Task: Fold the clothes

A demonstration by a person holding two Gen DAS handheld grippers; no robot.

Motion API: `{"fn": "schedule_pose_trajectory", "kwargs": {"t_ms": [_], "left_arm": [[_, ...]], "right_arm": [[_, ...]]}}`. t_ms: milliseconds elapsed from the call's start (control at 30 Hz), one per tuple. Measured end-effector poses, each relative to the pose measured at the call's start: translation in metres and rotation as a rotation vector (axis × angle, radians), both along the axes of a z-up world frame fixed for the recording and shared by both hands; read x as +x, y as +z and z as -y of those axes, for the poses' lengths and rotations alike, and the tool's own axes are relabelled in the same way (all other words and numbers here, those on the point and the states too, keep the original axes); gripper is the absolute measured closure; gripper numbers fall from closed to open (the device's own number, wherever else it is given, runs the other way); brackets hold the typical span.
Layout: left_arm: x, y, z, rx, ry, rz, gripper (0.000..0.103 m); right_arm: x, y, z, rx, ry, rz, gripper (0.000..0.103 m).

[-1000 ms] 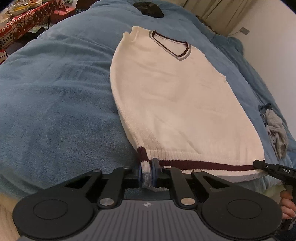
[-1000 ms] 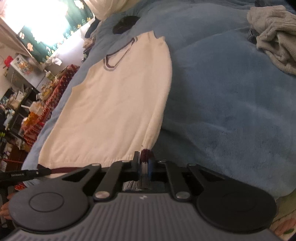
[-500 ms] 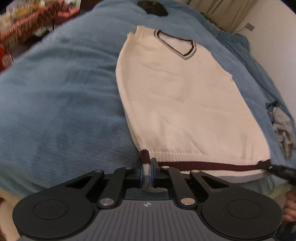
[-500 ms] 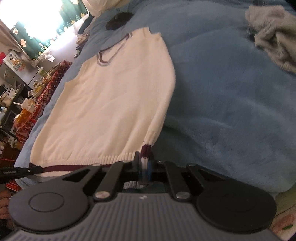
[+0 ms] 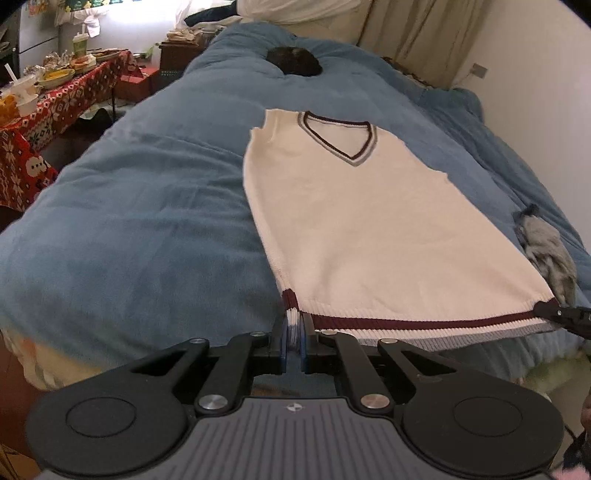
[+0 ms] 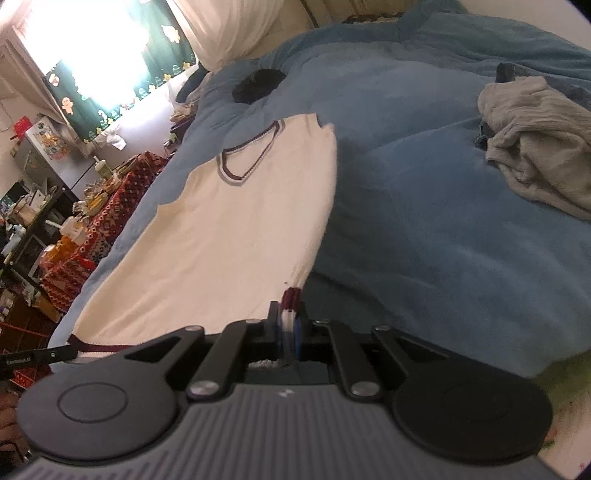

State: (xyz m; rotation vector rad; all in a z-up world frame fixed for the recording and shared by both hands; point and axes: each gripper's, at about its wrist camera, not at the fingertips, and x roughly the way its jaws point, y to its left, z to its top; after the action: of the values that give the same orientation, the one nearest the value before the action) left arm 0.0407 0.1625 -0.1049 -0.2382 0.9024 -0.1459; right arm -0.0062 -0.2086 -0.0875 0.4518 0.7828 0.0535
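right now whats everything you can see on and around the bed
vest: one, cream with maroon trim, flat on the bed, near hem corners pinched
blanket: one, blue, covering the bed
grey garment: one, crumpled, on the blanket right of the vest
dark item: one, black, beyond the collar, unclear what
side table: one, red patterned cloth, cluttered, left of the bed
curtain: beige, by the far wall
left tongs: shut on the vest's left hem corner
right tongs: shut on the right hem corner

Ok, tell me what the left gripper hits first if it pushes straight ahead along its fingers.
The left gripper is shut on the hem corner of the cream vest, so going on it would probably bunch that vest and press into the blue blanket underneath; depth is unclear.
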Motion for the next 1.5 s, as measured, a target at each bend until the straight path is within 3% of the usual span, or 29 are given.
{"fn": "schedule_pose_trajectory", "kwargs": {"t_ms": [167,267,433,533,600,667,767,833,867,900,1000,1167,1300,1500], "left_arm": [[-0.027,-0.004,0.0,-0.054,-0.021,-0.017,0.097],[-0.035,-0.014,-0.003,-0.032,-0.011,-0.029,0.096],[-0.028,-0.034,-0.008,-0.009,0.005,-0.075,0.093],[-0.022,-0.041,-0.012,-0.015,-0.002,-0.085,0.08],[-0.019,-0.044,-0.015,-0.047,-0.011,-0.083,0.065],[-0.015,-0.049,-0.016,-0.063,-0.03,-0.084,0.059],[-0.009,-0.057,-0.016,-0.092,-0.066,-0.099,0.059],[-0.003,-0.065,-0.013,-0.119,-0.1,-0.13,0.06],[-0.001,-0.069,-0.012,-0.123,-0.106,-0.149,0.065],[0.0,-0.072,-0.011,-0.124,-0.112,-0.164,0.078],[0.002,-0.075,-0.009,-0.128,-0.124,-0.185,0.096],[-0.006,-0.065,-0.003,-0.086,-0.112,-0.147,0.097],[-0.013,-0.054,-0.004,-0.102,-0.093,-0.103,0.097],[-0.008,-0.06,-0.002,-0.116,-0.076,-0.139,0.097]], "right_arm": [[-0.044,0.008,0.0,0.005,0.026,-0.01,0.097],[-0.076,0.011,0.003,-0.011,0.042,-0.009,0.097],[-0.067,-0.01,0.01,0.021,0.03,-0.068,0.097],[-0.058,-0.021,0.01,0.027,0.041,-0.094,0.096],[-0.054,-0.028,0.009,0.03,0.047,-0.103,0.096],[-0.05,-0.032,0.009,0.037,0.047,-0.112,0.096],[-0.041,-0.039,0.008,0.049,0.039,-0.129,0.095],[-0.037,-0.043,0.01,0.058,0.031,-0.142,0.095],[-0.035,-0.044,0.01,0.061,0.026,-0.147,0.095],[-0.035,-0.045,0.01,0.061,0.02,-0.151,0.095],[-0.034,-0.049,0.011,0.055,0.005,-0.164,0.092],[-0.036,-0.057,0.015,0.043,-0.028,-0.191,0.088],[-0.038,-0.062,0.02,0.09,-0.047,-0.217,0.081],[-0.035,-0.079,0.021,0.169,-0.039,-0.244,0.078]]}}
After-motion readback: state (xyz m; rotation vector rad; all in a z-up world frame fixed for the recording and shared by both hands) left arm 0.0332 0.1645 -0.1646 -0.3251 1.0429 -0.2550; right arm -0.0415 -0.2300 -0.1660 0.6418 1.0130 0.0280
